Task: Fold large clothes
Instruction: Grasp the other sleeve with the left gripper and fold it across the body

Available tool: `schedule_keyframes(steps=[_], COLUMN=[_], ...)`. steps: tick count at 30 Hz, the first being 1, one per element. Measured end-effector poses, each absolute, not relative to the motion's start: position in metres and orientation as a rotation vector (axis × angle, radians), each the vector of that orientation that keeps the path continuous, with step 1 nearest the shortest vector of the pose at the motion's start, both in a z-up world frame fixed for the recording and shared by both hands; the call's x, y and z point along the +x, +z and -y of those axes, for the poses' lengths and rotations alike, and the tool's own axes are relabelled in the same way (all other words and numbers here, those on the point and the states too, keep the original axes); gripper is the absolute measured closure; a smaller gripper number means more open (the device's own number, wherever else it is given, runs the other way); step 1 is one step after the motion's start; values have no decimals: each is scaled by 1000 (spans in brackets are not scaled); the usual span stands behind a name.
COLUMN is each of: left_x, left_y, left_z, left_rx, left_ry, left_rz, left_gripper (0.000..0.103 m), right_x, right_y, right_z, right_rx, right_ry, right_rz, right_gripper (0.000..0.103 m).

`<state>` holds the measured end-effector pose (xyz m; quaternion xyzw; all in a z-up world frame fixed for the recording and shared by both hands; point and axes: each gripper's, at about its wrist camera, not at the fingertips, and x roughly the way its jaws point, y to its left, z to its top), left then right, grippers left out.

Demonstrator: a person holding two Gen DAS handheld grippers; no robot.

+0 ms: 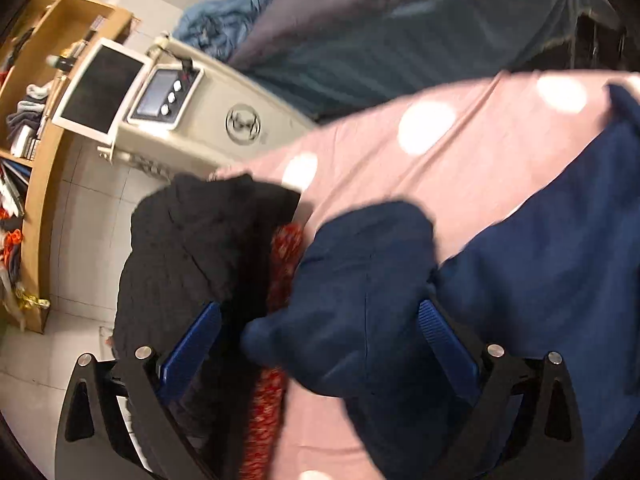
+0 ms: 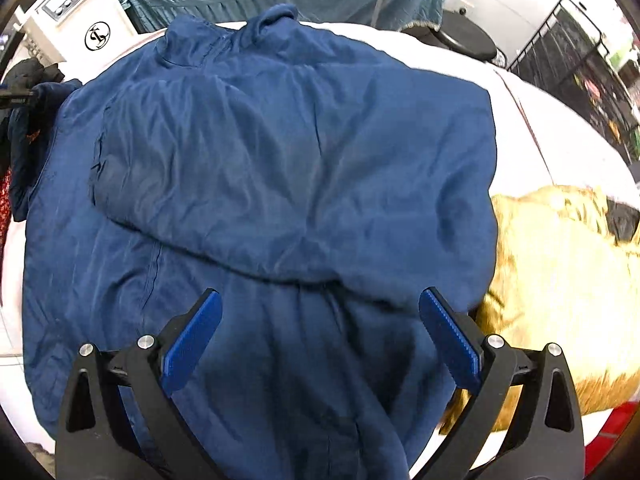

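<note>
Our left gripper (image 1: 320, 336) stands spread around a bunched navy sleeve (image 1: 360, 280) at lower centre, while our right gripper (image 2: 320, 328) gapes empty over the blue jacket (image 2: 260, 160) filling mid-frame on the pink sheet (image 1: 400, 160).

Left claw (image 1: 320, 340) spread wide, tilted; right claw (image 2: 320, 332) spread wide, angled downward.

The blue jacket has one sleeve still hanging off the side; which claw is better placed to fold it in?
Probably the left claw: its open blue fingers already flank the loose sleeve beside the black garment. The right claw, also open, hovers over the middle of the blue jacket, away from that sleeve.
</note>
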<state>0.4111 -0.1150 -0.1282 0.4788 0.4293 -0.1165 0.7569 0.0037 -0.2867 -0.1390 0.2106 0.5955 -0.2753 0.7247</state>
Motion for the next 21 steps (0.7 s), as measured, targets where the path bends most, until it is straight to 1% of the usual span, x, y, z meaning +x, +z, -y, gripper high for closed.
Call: schedule_keyframes(steps=[4,5,6,7,8,9,12,16,17,21], left_x=[424,426,427,429,429,430,430,429,430,424], left_y=[-143,-145,-147,-147,-149,-149,-140,-108,-92,-37], left_z=[97,94,89,82,76,67,47,24,17,11], left_rx=[1043,1019,986,950,909,859,748,554,467,261], left_ry=[-219,-232,-247,-259,-267,-264,-260,-290,-315,-420], left_rz=[-986,-1005,-1045,-1091,-1134,-1173,-1208,-1224,-1218,-1155], left_gripper=[7,14,27,36,52,63,76,84,86,88], right_x=[-5,-5,-5,-5,-5,-5,-5,-2,-1,2], right_y=[-139,-139,-139,-138,-138,-137,-135,-133,-133,-129], right_z=[279,279,279,279,279,278,277,275,275,275], right_rx=[482,479,474,471,470,469,461,463,465,492], right_ry=[-622,-623,-625,-624,-623,-622,-615,-601,-597,-580], right_rz=[-1322,-1324,-1325,-1325,-1325,-1324,-1320,-1310,-1308,-1286], right_gripper=[6,6,6,6,6,6,6,6,6,6])
